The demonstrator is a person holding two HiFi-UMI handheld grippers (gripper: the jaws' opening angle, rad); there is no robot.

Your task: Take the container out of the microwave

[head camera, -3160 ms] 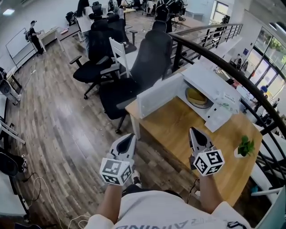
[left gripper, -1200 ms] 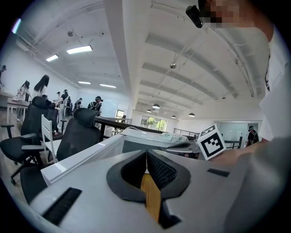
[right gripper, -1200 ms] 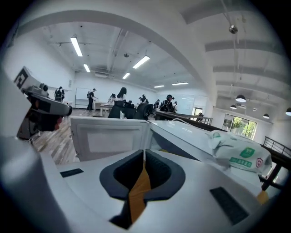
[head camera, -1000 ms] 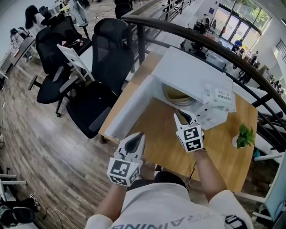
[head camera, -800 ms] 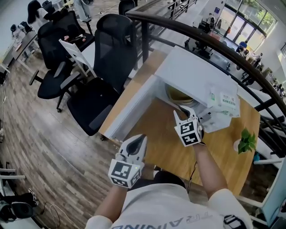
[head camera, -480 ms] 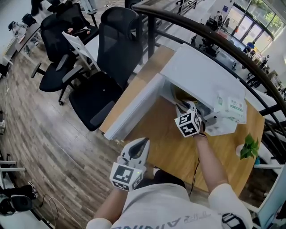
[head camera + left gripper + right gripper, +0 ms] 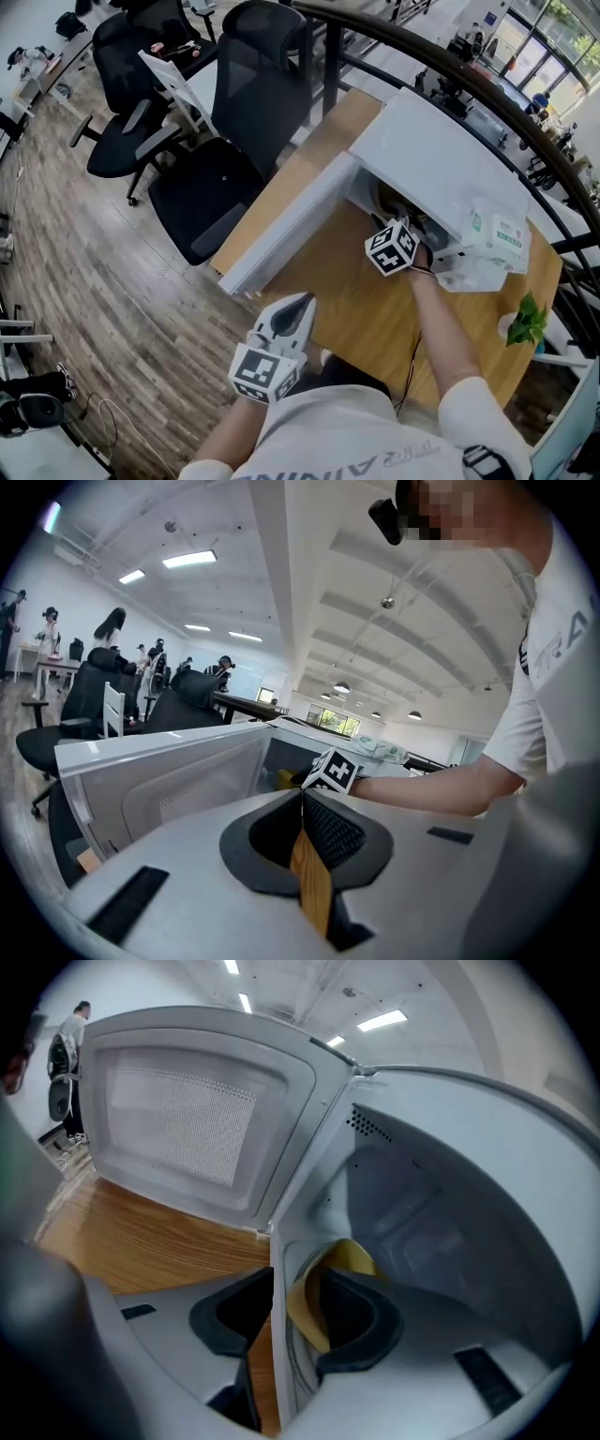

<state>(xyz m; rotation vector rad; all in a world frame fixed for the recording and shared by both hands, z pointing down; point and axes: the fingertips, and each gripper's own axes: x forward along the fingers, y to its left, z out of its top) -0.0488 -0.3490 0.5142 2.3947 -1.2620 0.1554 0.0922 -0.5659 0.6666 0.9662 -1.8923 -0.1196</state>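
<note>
Two grippers in hand over a wooden bench, with a white microwave along its far side. Microwave door swung wide open, out to the left in the head view. Inside the cavity, towards the front: a yellow container, not yet out.

Reaching into the mouth of that cavity with the right gripper, its marker cube just outside the opening. Opening those jaws at this moment, pads well apart and pressing on nothing. Between them, the near rim of the yellow container and the white front edge of the cavity. Contact between pad and rim: unclear.

Holding the left gripper low and back, near the front edge of the bench, well apart from the microwave and pointed towards the open door. Jaws there closed tip to tip, with nothing gripped. Only a sliver of bench wood in the narrow gap behind the tips.

On top of the microwave, at its right end, some white packets with green print. Further right on the bench, a small green plant. To the left of the bench, black office chairs on a wood floor. Behind the microwave, a dark curved railing.
</note>
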